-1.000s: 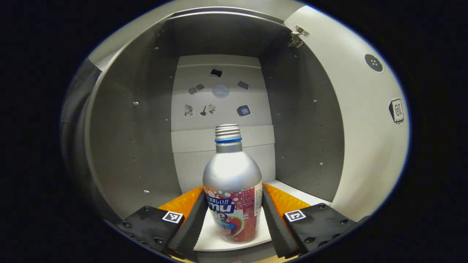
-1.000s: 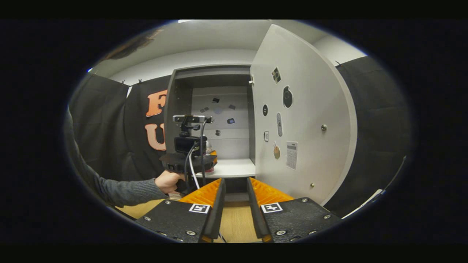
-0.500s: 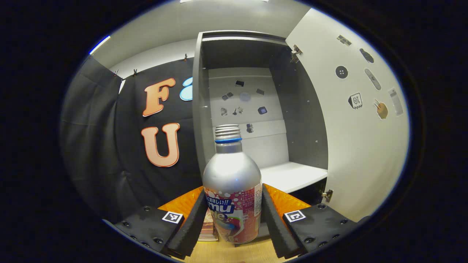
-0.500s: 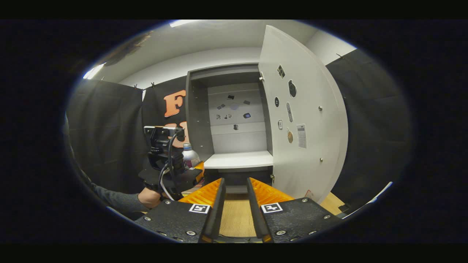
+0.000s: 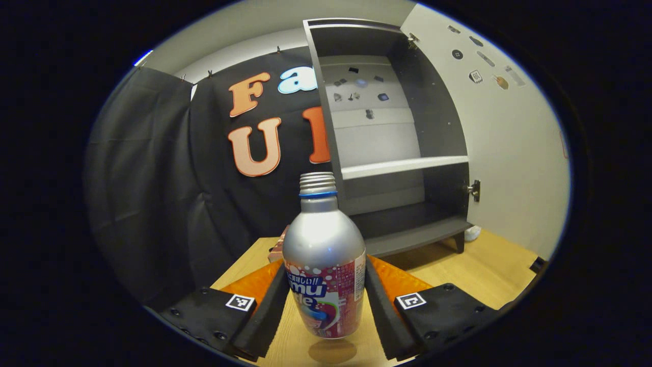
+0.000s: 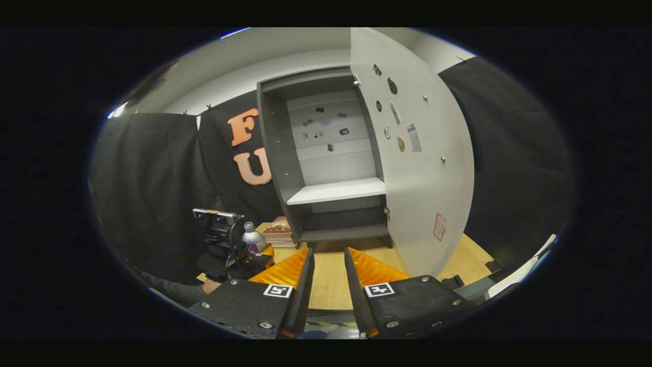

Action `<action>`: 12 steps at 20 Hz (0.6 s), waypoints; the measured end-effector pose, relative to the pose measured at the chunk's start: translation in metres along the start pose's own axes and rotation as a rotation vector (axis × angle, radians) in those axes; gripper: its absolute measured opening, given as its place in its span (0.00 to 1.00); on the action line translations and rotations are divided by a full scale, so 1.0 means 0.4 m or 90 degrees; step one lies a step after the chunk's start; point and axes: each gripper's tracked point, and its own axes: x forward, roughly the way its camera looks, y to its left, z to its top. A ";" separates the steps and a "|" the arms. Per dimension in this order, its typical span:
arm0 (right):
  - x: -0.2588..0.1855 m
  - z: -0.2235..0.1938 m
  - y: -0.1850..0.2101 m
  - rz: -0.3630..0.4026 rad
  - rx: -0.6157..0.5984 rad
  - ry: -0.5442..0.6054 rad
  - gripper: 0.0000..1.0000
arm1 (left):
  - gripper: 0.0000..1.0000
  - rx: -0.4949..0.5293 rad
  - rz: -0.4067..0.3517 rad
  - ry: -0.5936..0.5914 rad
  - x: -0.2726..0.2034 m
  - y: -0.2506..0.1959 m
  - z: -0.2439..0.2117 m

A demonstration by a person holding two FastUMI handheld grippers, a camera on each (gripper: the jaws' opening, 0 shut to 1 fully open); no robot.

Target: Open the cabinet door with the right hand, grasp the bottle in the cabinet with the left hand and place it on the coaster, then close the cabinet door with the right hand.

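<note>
A silver bottle [image 5: 323,239] with a red label and a blue neck ring stands upright between the fingers of my left gripper [image 5: 324,265], which is shut on it. It hangs just above the wooden table [image 5: 473,270], casting a shadow below. The grey cabinet [image 5: 387,127] stands behind with its white door [image 5: 509,153] swung wide to the right. In the right gripper view, the left gripper [image 6: 234,250] and the bottle [image 6: 249,237] are low at the left, in front of the cabinet [image 6: 331,153]. My right gripper [image 6: 329,251] is slightly open with nothing between its fingers, apart from the door [image 6: 423,168].
A stack of books [image 6: 277,232] lies on the table left of the cabinet's foot, also seen behind the bottle as a pinkish edge [image 5: 277,244]. A white shelf [image 5: 402,165] crosses the cabinet. Stickers dot its back wall and the door.
My left gripper has drawn the bottle out of the cabinet and down to just above the table. The right gripper has backed away from the cabinet.
</note>
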 end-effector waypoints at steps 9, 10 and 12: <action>0.056 -0.142 -0.011 0.004 0.000 0.110 0.41 | 0.86 -0.006 0.003 0.082 0.021 -0.008 -0.248; 0.059 -0.147 -0.013 0.005 -0.002 0.116 0.41 | 0.86 -0.008 0.006 0.091 0.019 -0.005 -0.267; 0.066 -0.151 -0.009 0.009 -0.005 0.122 0.41 | 0.86 -0.009 0.005 0.105 0.009 -0.011 -0.300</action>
